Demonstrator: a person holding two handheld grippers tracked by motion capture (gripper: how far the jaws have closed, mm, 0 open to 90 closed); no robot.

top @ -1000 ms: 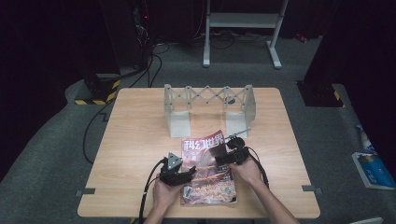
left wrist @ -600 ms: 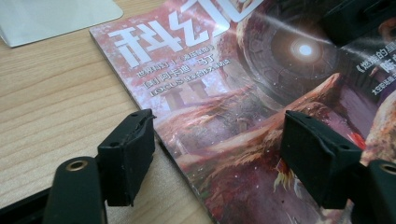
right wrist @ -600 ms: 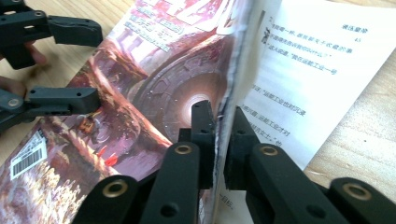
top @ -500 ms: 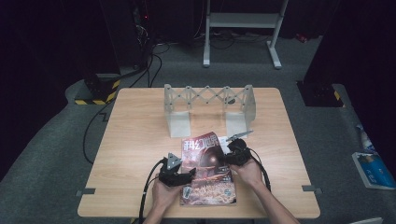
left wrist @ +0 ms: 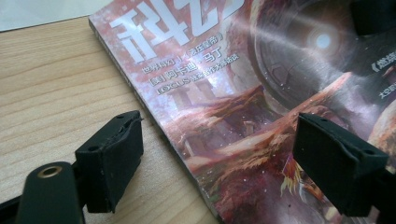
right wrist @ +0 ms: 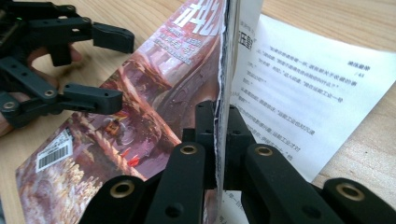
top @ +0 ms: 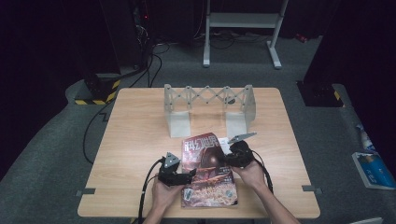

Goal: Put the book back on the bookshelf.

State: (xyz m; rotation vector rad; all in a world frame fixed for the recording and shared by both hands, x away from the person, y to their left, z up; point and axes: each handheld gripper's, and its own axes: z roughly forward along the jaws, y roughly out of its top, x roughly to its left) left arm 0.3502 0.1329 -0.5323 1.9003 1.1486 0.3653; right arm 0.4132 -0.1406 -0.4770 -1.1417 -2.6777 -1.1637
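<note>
A magazine (top: 208, 170) with a reddish cover is seen on the near part of the wooden table (top: 140, 140), between the two hands. It lies just in front of a grey folding rack (top: 208, 106) that stands upright at the middle of the table.

The left gripper (top: 180, 176) is held at the magazine's left edge. In the left gripper view its jaws are seen spread wide: one black pad (left wrist: 112, 161) is over bare wood just beside the spine, the other (left wrist: 338, 163) over the cover. The jaws have just been opening. The magazine's edge is between them, but neither pad is seen pressing on it, so this gripper is recorded as released.

The right gripper (top: 237, 156) is placed at the magazine's right side, near the upper corner. In the right gripper view the cover (right wrist: 154, 98), together with a thin bundle of pages, is seen lifted on edge and pinched between the clenched jaws, which meet on the paper. A white printed page (right wrist: 303, 102) is exposed beside the raised cover and lies flat toward the table. A barcode label (right wrist: 53, 153) is visible on the cover's lower corner. The left gripper (right wrist: 112, 70) is also seen in this view, at the far side of the cover, with its jaws apart.

The rest of the magazine rests flat on the table. Cables (top: 147, 191) trail from the left gripper toward the near table edge.
</note>
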